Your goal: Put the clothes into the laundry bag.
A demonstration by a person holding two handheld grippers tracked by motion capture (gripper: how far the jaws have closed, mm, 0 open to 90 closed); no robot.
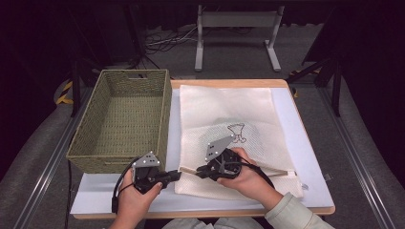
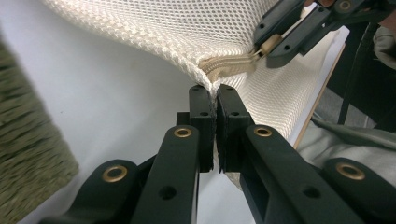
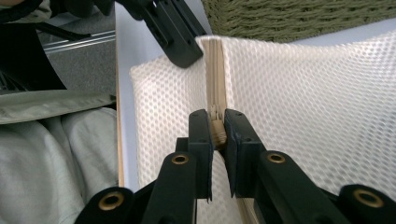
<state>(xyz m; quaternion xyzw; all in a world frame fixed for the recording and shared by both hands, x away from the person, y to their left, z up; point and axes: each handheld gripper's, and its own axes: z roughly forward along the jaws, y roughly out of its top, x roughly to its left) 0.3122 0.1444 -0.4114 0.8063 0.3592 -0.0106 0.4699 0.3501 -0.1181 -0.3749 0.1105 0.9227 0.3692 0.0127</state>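
A cream mesh bag [image 1: 229,129] lies flat on the table [image 1: 305,143], just right of a woven basket [image 1: 122,119]. The left gripper [image 1: 175,175] sits at the bag's near left corner, its jaws closed tight on the fabric beside the end of the zipper [image 2: 229,66]. The right gripper [image 1: 199,170], just beside it, has its jaws pinched on the zipper pull [image 3: 216,128], a narrow gap left between them. Both hands rest near the table's front edge.
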